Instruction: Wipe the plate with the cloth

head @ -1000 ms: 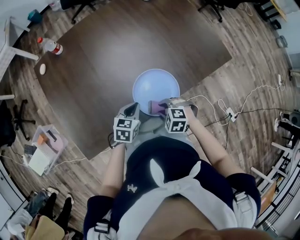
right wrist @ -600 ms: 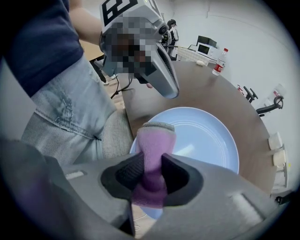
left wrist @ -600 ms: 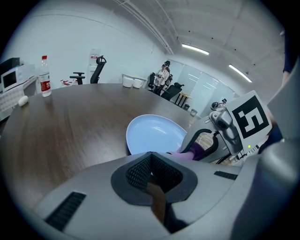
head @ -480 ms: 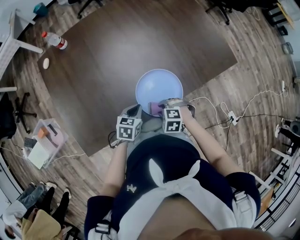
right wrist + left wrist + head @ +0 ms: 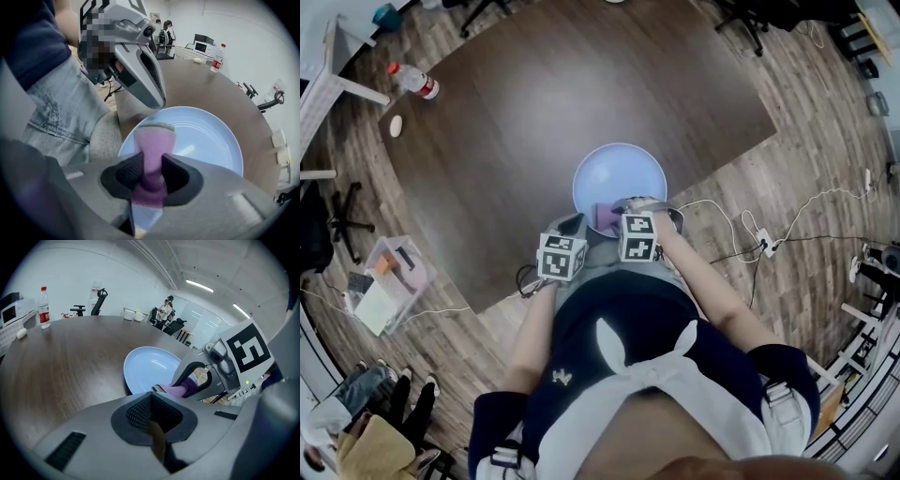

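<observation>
Plate [image 5: 623, 169] is noted at frame centre, near the table [image 5: 525, 103] edge. Cloth [image 5: 153, 145] is clamped in the right gripper [image 5: 152, 171]; the left gripper [image 5: 150, 414] is closed, empty. Unsteadied, the plate could be shoved off when wiped.

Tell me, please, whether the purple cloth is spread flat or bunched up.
Bunched up: the right gripper pinches the cloth into a narrow strip, and only its short end sticks out over the plate.
</observation>
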`<action>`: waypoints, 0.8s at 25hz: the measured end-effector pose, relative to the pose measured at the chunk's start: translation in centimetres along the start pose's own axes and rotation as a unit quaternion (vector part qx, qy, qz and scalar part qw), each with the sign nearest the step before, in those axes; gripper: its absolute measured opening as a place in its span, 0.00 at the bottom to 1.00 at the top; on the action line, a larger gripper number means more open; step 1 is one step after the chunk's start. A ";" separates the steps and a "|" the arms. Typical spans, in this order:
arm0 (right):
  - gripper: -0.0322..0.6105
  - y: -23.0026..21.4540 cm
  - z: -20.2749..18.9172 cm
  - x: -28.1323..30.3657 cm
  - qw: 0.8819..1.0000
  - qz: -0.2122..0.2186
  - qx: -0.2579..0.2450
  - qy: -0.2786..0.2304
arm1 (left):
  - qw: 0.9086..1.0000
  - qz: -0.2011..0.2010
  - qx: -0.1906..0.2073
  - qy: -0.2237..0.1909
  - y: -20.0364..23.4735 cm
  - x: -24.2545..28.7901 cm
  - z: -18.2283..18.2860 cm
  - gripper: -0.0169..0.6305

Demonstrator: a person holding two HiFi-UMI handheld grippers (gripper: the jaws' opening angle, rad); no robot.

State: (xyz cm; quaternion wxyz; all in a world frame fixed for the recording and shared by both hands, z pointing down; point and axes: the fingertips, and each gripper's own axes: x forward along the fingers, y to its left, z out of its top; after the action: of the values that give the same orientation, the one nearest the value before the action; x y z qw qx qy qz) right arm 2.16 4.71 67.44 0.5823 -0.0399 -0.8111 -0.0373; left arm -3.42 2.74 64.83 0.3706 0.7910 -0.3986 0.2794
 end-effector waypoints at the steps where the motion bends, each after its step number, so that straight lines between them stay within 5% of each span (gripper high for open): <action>1: 0.23 -0.1 0.1 0.1 1.000 0.000 -0.001 -0.001 | 1.000 0.000 -0.001 0.001 0.0 0.1 0.0 0.03; 20: 0.25 -2.2 1.3 0.9 1.000 -0.002 0.001 -0.010 | 1.000 -0.006 -0.003 0.027 0.5 1.1 -1.0 0.03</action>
State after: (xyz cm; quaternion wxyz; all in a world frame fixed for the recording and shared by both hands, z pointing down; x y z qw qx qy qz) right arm 0.45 2.64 67.84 0.5740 -0.0377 -0.8171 -0.0369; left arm -3.44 2.87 66.35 0.3856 0.7844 -0.3845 0.2971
